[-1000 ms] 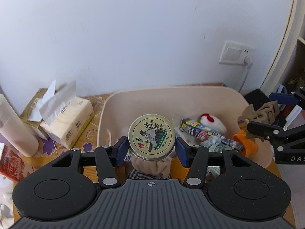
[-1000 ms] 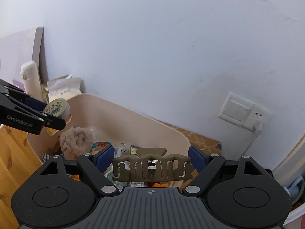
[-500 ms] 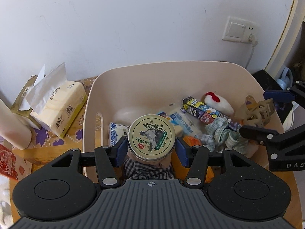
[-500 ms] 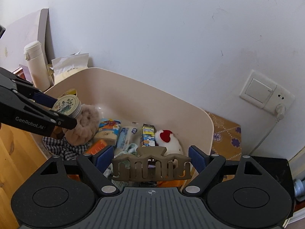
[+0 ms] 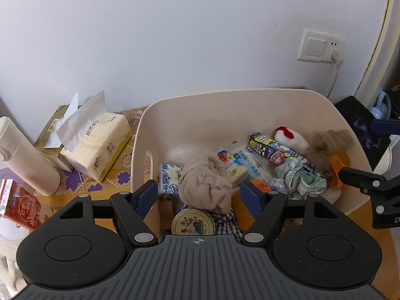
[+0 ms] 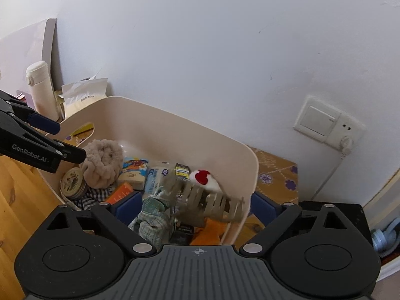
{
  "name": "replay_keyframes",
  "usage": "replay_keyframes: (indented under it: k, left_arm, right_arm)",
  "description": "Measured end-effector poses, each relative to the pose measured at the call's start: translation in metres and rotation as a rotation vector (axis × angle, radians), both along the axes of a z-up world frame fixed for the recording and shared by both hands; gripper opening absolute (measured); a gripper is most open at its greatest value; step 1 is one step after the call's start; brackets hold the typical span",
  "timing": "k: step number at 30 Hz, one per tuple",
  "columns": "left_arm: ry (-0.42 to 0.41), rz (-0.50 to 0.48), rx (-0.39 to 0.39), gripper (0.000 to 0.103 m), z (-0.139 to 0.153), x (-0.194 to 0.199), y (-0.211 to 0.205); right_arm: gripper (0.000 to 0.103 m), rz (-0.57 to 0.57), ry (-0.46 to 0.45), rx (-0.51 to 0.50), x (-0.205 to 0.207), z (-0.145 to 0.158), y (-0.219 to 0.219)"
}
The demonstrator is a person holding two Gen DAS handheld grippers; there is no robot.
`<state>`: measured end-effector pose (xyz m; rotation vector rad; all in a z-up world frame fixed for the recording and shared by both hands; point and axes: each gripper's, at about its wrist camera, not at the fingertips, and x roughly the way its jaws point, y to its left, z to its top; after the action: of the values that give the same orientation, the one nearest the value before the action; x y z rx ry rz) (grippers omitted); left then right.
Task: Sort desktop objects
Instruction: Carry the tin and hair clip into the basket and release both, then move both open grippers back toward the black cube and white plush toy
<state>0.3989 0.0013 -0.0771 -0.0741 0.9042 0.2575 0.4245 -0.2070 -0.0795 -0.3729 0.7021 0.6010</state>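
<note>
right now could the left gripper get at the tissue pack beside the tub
Probably yes. The tissue pack stands outside the tub with nothing on top of it, and the left gripper holds nothing as its jaws open. It would have to swing over the tub wall, clear of the white bottle.

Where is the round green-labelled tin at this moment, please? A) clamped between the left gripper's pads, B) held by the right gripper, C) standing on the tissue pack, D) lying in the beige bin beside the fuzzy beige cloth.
D: the round tin lies in the beige bin against the fuzzy beige cloth, while the left gripper has its jaws opening and its pads clear of it.
</note>
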Motion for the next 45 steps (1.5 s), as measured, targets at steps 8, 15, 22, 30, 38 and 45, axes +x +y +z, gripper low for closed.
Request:
replay_keyframes:
  k: [8,15,22,30,38,45]
  left_arm:
    - [-0.017,-0.046,-0.016,0.077,0.009,-0.028,-0.013]
    - [-0.035,-0.081,-0.03,0.078,0.007,-0.056,-0.025]
    - [0.034,-0.085,-0.051,0.078,-0.019,-0.082,-0.042]
    - [0.127,-0.111,-0.109,0.078,-0.054,-0.093,-0.075]
    - [0.206,-0.09,-0.137,0.079,-0.086,-0.075,-0.102]
    - [0.204,-0.034,-0.142,0.079,-0.102,-0.057,-0.112]
  right_arm:
    - [0.103,-0.047,-0.023,0.002,-0.026,0.008,-0.017]
    - [0.103,-0.1,0.006,-0.023,-0.048,-0.002,-0.039]
    - [0.103,-0.115,0.052,-0.067,-0.07,-0.021,-0.054]
    - [0.103,-0.121,0.106,-0.097,-0.082,-0.041,-0.066]
    - [0.103,-0.11,0.17,-0.119,-0.088,-0.064,-0.079]
    - [0.103,-0.102,0.219,-0.121,-0.083,-0.08,-0.088]
